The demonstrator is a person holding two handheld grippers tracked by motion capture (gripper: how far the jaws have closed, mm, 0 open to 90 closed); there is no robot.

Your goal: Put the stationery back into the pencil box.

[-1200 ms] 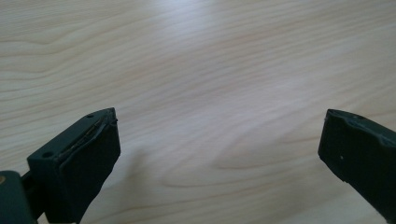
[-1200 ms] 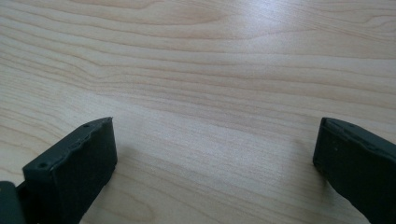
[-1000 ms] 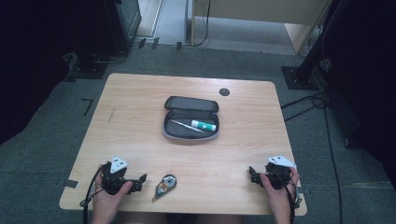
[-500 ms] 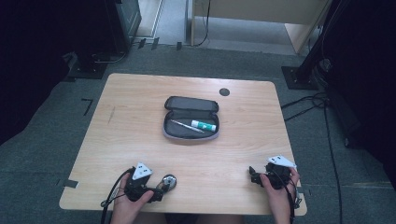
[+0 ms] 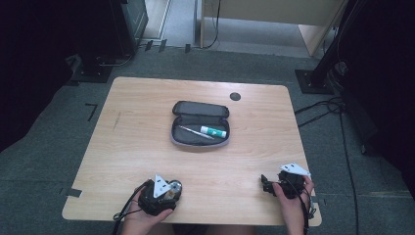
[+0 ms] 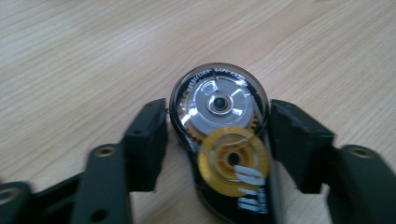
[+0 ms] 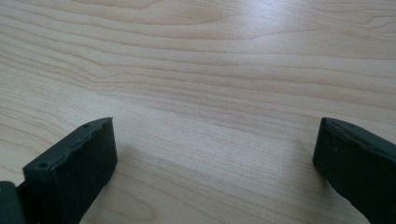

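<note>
While the left gripper (image 5: 169,193) sits at the table's near edge, status is:
left jaws: have just been closing, now clamped on the tape (image 6: 218,103), one pad on each side of its round body
tape: correction-tape dispenser, lies flat on the table (image 5: 147,107), near edge, left of centre; clear shell, silver reel at the far end, yellow reel toward the gripper
left hand: wraps the gripper body from below in the high view, cable trails off the near edge
right gripper (image 5: 266,183): held at the near edge on the right, well apart from the tape
right jaws: wide apart, bare wood between them, pads low over the table
case (image 5: 199,125): open at mid-table, lid folded back on the far side
in case: pen (image 5: 195,132) lying slanted, white tube (image 5: 214,131) with green end just right of it
black disc (image 5: 235,96): on the table beyond the case, toward the far edge
</note>
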